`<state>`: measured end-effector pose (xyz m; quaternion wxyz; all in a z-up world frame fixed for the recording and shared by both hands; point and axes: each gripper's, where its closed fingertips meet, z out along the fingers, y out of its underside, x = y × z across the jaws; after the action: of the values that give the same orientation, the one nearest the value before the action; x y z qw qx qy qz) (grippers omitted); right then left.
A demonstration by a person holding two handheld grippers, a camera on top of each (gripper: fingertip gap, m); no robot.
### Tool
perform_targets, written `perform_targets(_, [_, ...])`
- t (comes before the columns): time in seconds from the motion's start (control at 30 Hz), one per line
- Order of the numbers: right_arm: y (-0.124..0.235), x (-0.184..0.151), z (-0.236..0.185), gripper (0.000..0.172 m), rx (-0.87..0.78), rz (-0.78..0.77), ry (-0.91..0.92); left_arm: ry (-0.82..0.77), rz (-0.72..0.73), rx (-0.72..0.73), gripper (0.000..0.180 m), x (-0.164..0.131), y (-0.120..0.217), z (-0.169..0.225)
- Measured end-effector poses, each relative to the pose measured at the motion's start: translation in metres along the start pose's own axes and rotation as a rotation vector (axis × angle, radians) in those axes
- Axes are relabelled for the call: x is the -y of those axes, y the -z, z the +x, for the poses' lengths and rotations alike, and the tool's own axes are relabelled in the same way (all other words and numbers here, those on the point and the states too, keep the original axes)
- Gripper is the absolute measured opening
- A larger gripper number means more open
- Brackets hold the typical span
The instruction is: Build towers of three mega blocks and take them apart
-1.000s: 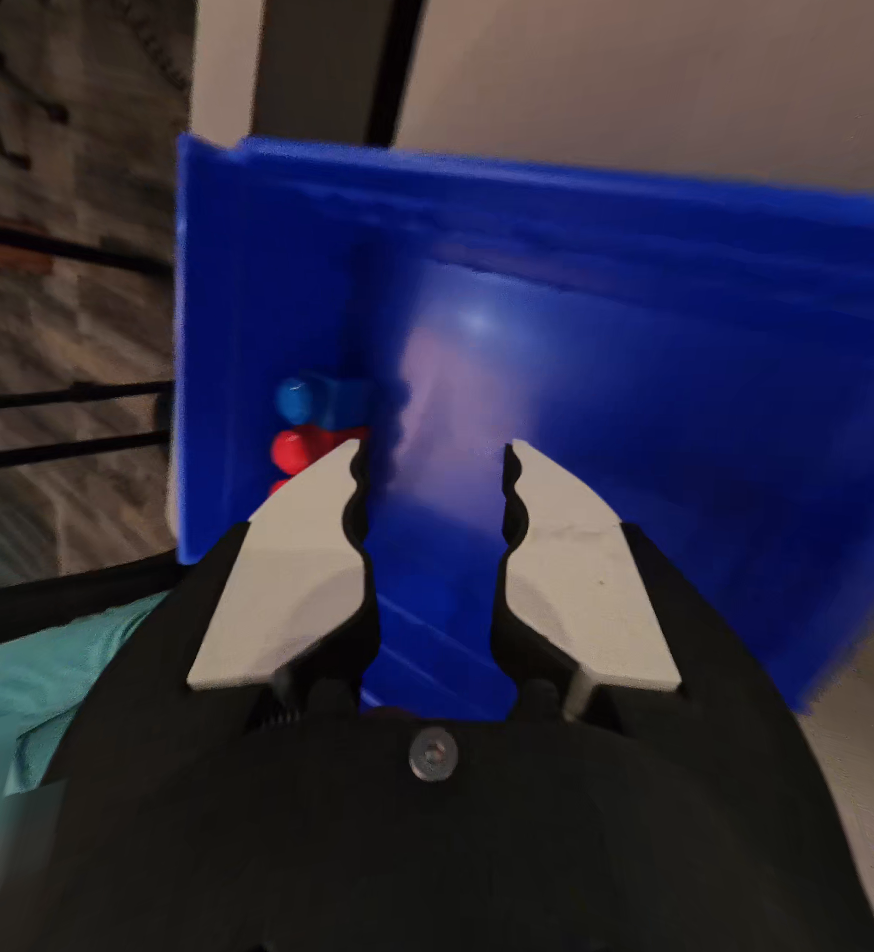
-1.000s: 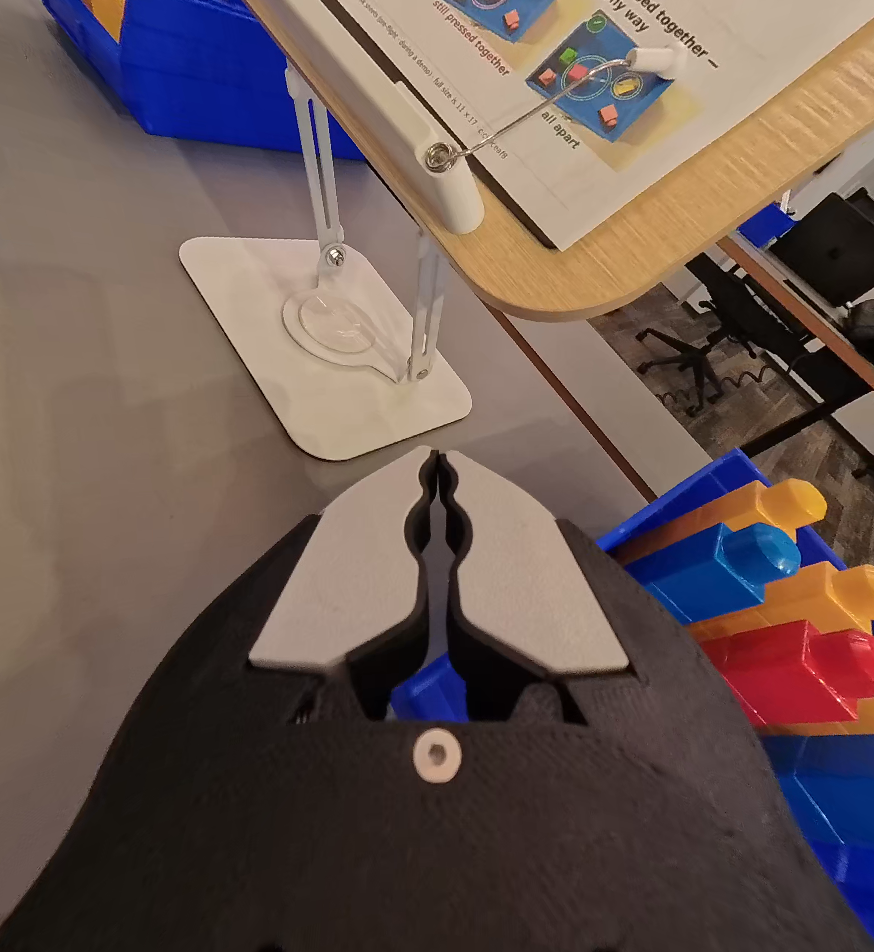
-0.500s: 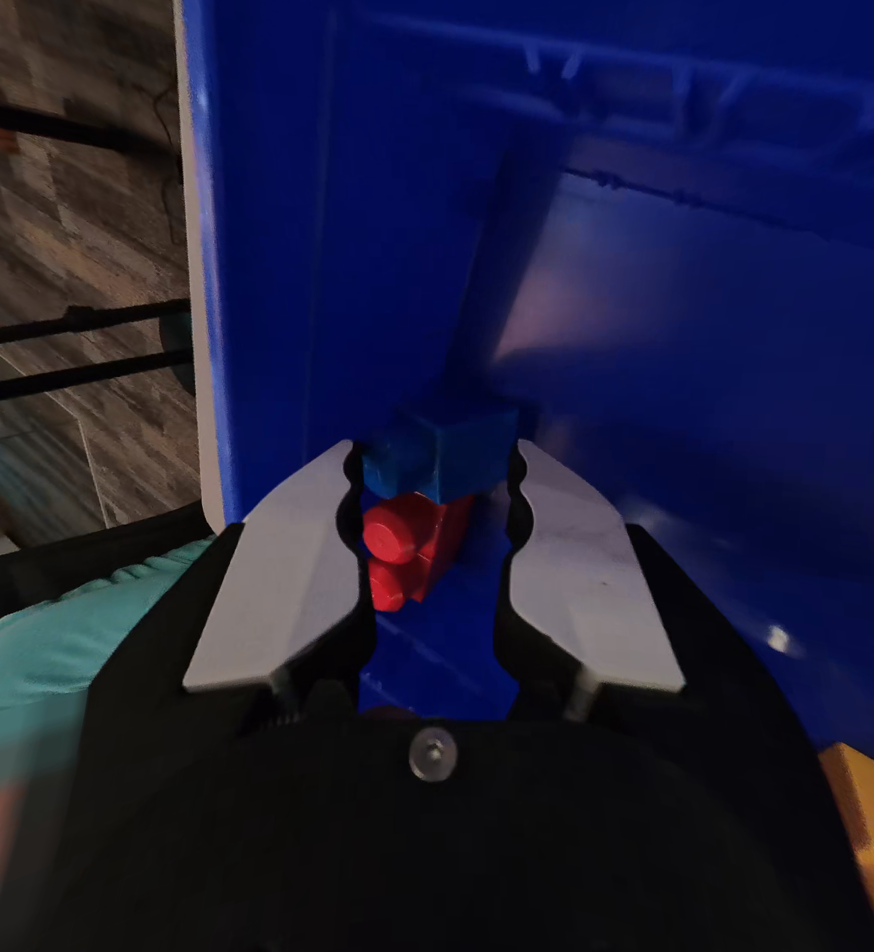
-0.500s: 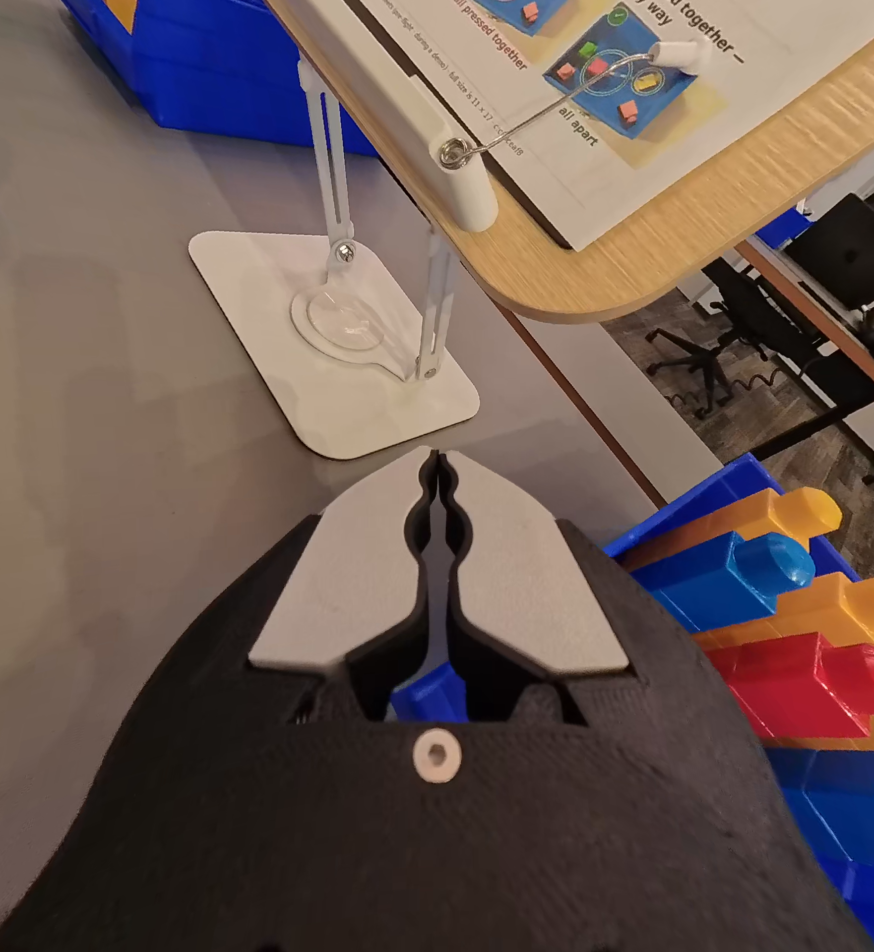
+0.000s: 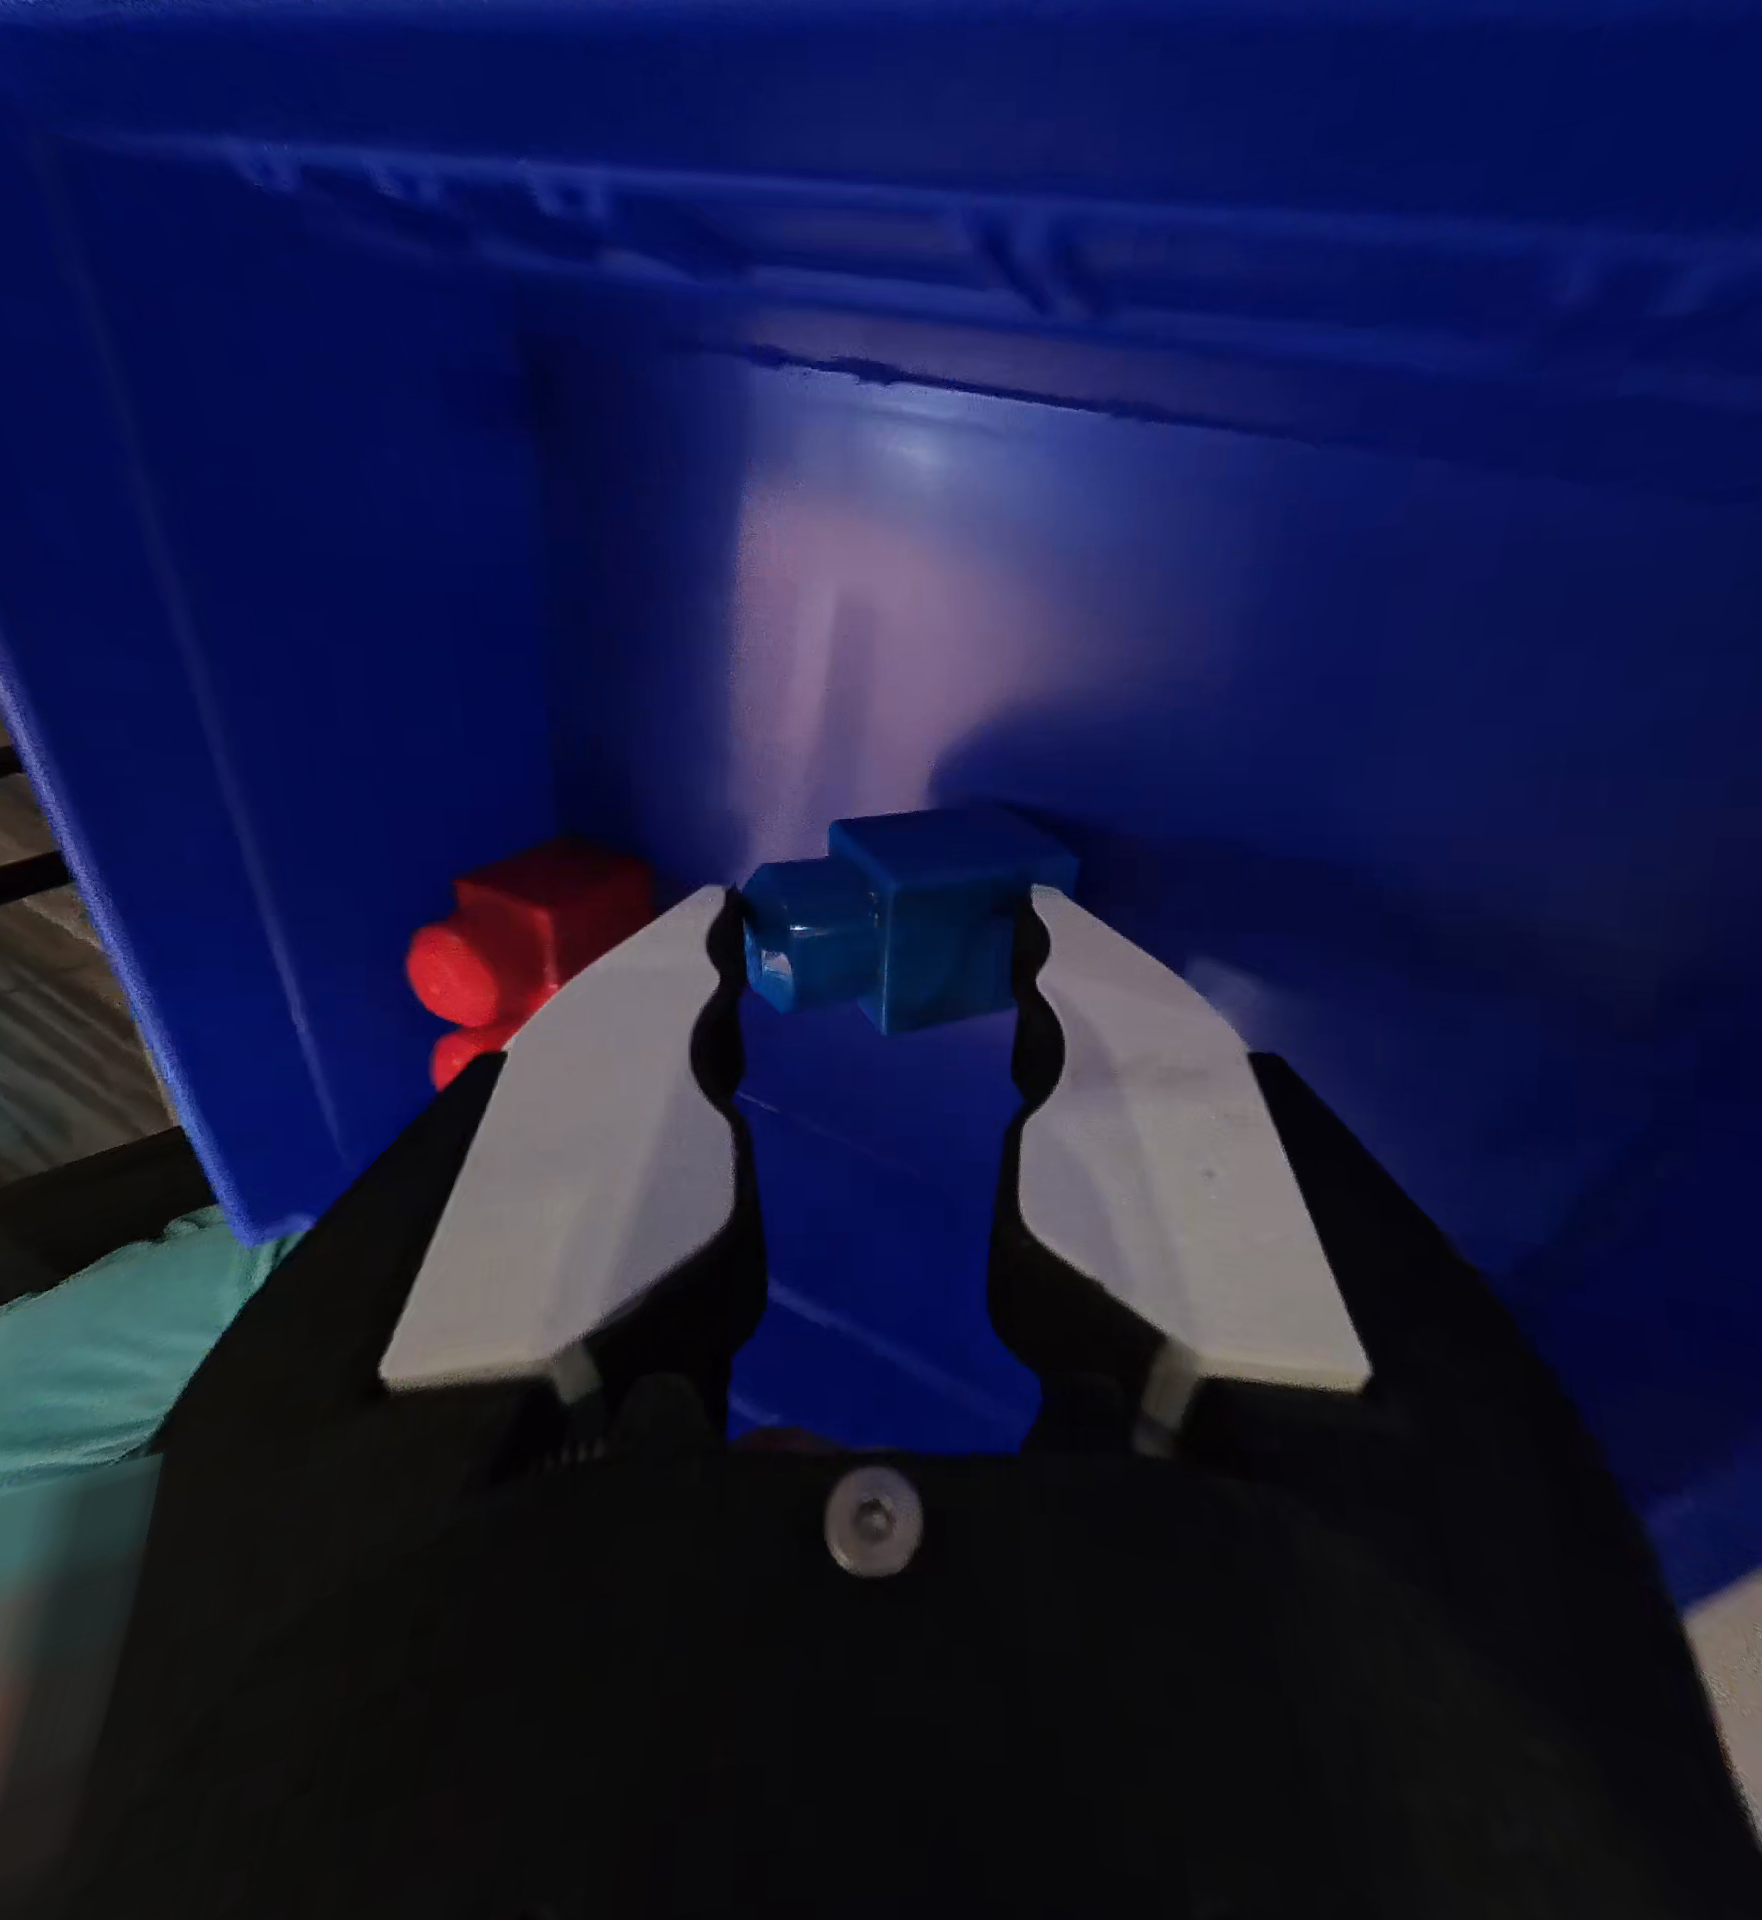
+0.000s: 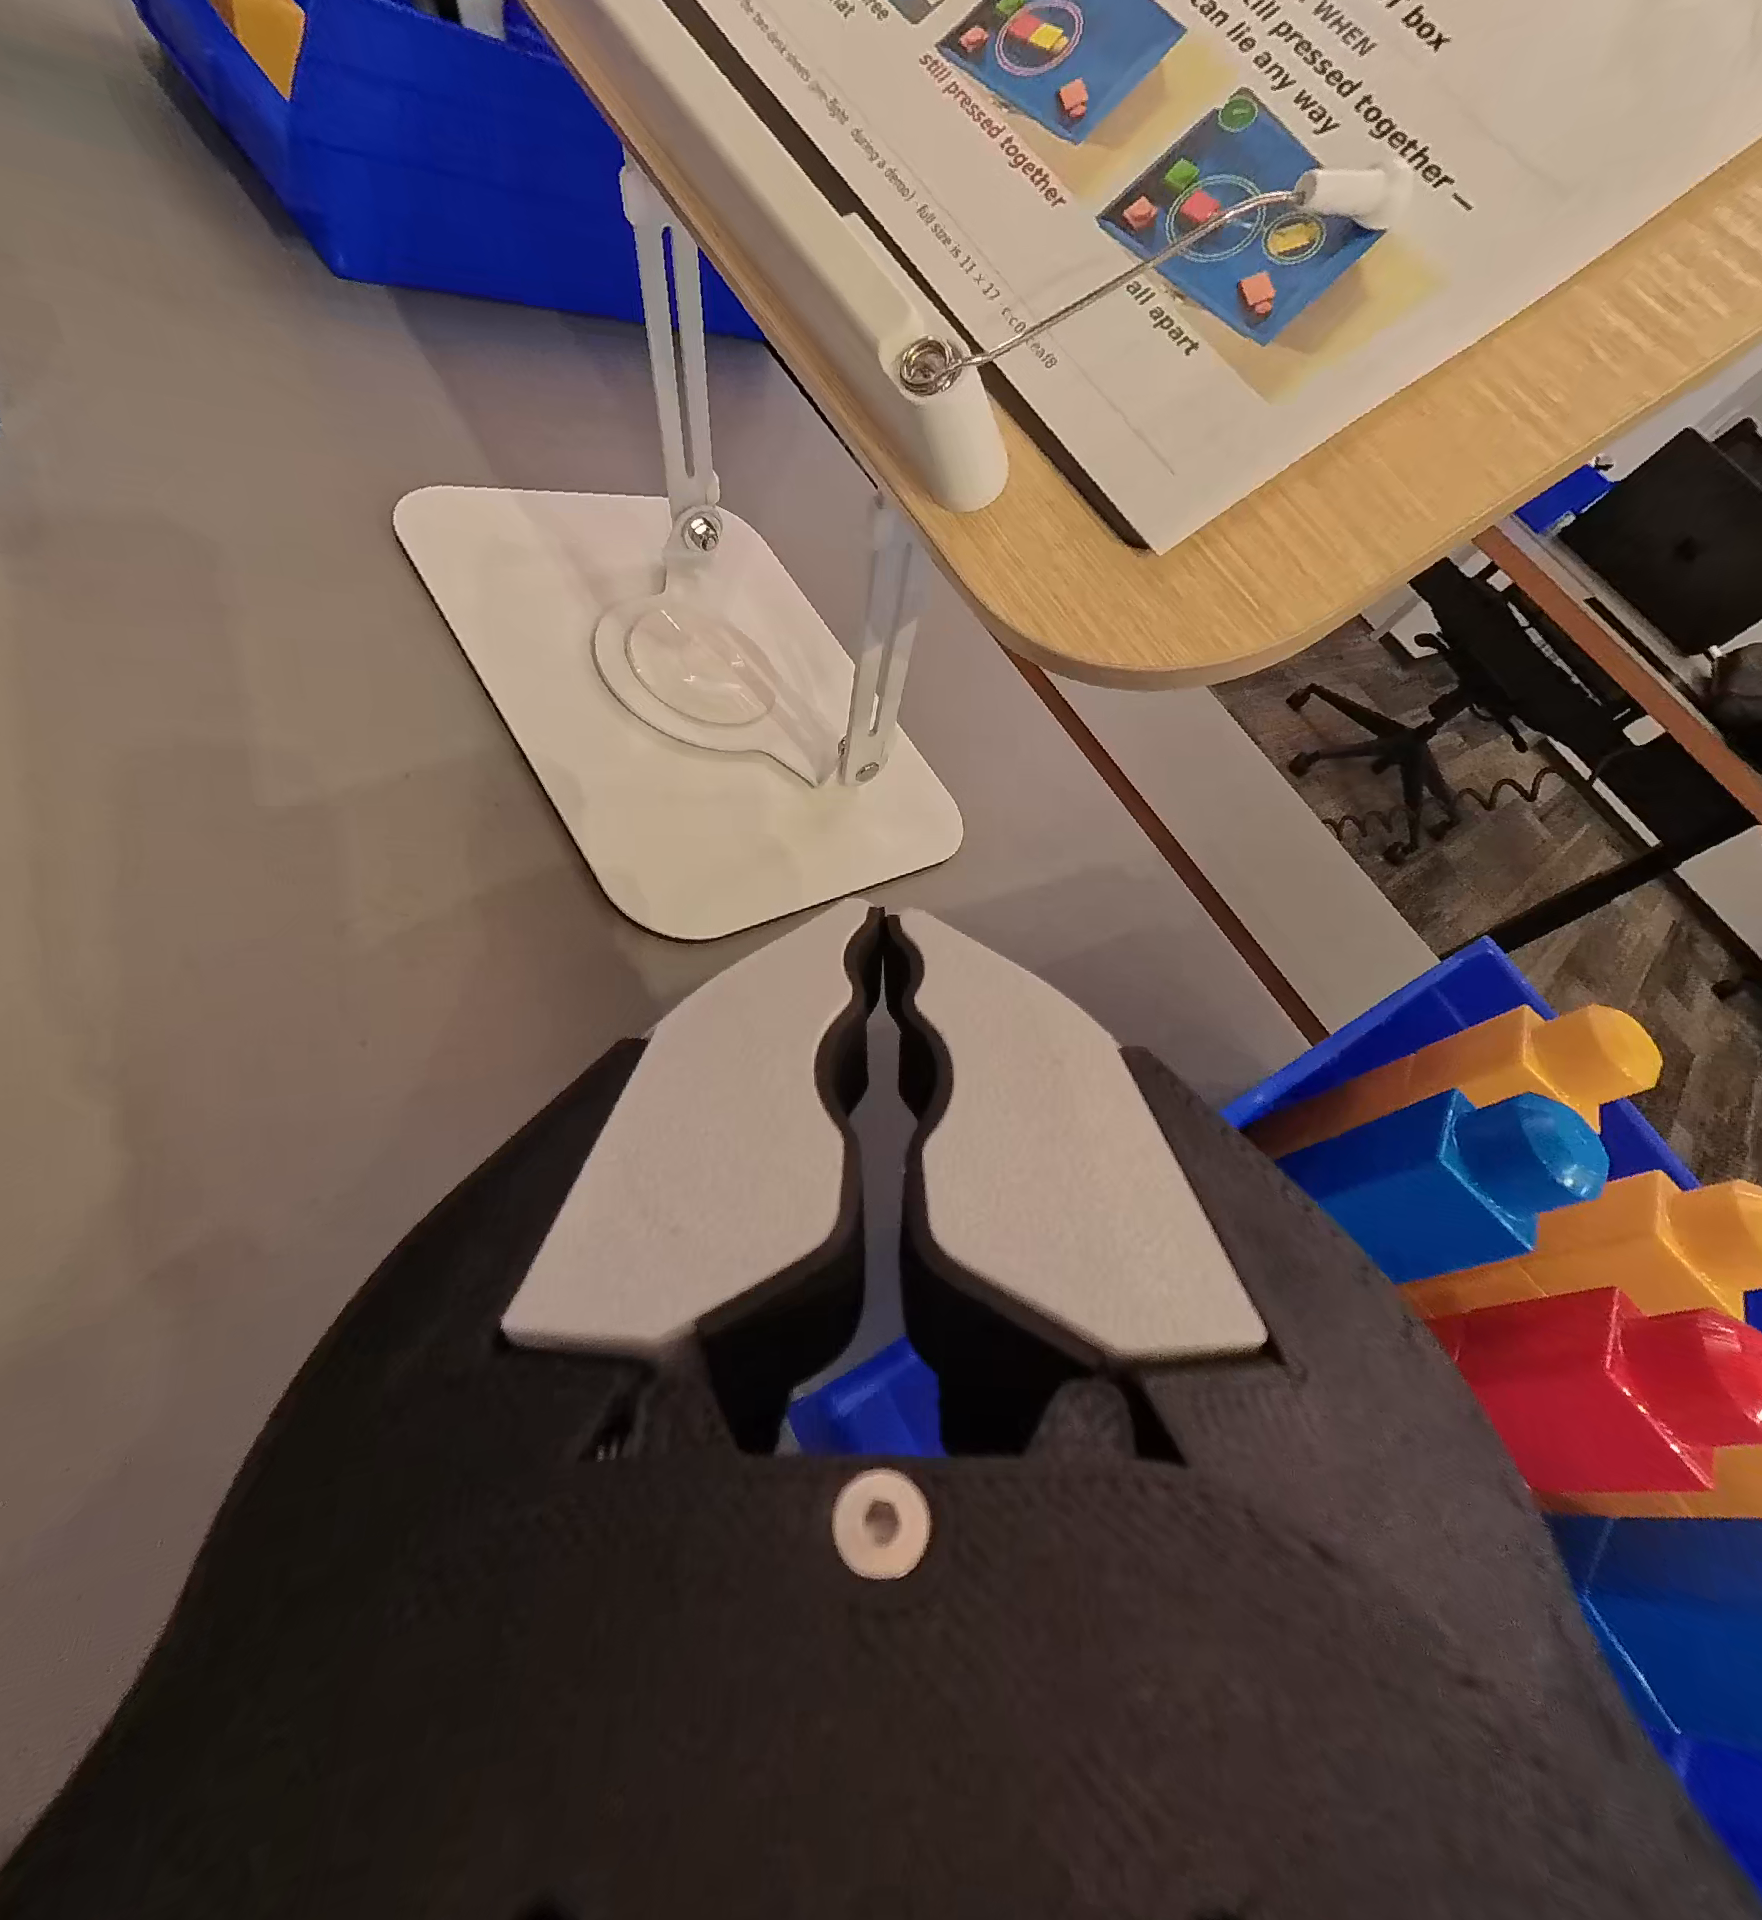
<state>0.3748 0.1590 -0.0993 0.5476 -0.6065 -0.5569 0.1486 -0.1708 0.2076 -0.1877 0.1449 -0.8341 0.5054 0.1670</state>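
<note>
On my left feed the biggest thing is the blue bin (image 5: pixel 1272 520), whose walls fill nearly the whole view. On the right feed it is the grey table (image 6: pixel 181 935). Above that table stands a tilted wooden board (image 6: pixel 1428 468) on thin white legs, fixed to a white base plate (image 6: pixel 544 623).

A printed sheet (image 6: pixel 1116 125) lies on the board under a wire clip. It carries lines of dark and reddish type that I can read, plus small colour pictures of blocks in a blue tray. That sheet is the only writing I can find in either feed.

A second blue bin (image 6: pixel 441 187) sits at the far side of the table. A third blue bin (image 6: pixel 1396 1029) is at the lower right, just beside my right gripper (image 6: pixel 882 920). It is packed with mega blocks lying on their sides: an orange block (image 6: pixel 1542 1060), a blue one (image 6: pixel 1428 1174) and a red one (image 6: pixel 1604 1392) among them.

The right gripper's jaws are clenched tip to tip, with nothing between them, above the bare table near the base plate's corner.

My left gripper (image 5: pixel 882 935) reaches deep into the first bin. Its jaws are grasping a single blue block (image 5: pixel 918 935), which lies sideways with its stud pointing left. One pad is on the stud's end and the other is on the block's far side. A red block (image 5: pixel 524 935) lies just to the left, against the bin's corner, apart from the blue one. Teal cloth (image 5: pixel 46 1403) shows at the lower left edge.
</note>
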Motion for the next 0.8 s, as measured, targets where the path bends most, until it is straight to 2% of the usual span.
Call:
perform_targets(0.07, [0.001, 0.001, 0.0, 0.0, -0.002, 0.002, 0.001, -0.016, 0.027, -0.028, 0.048, 0.0, 0.01, 0.016])
perform_targets(0.23, [0.001, 0.001, 0.0, 0.0, -0.003, 0.004, 0.001, -0.024, 0.056, -0.021, 0.055, -0.009, 0.028, 0.027])
perform_targets(0.53, [0.002, 0.0, 0.001, 0.0, -0.005, 0.004, -0.003, -0.009, 0.008, -0.18, 0.071, -0.014, 0.008, 0.048])
perform_targets(0.63, [0.002, 0.001, 0.001, 0.0, -0.003, 0.006, -0.002, 0.039, 0.041, -0.223, 0.064, -0.01, 0.009, 0.039])
perform_targets(0.8, [0.0, 0.001, -0.001, 0.0, 0.006, 0.003, 0.0, 0.116, 0.111, -0.415, 0.061, -0.006, 0.013, 0.025])
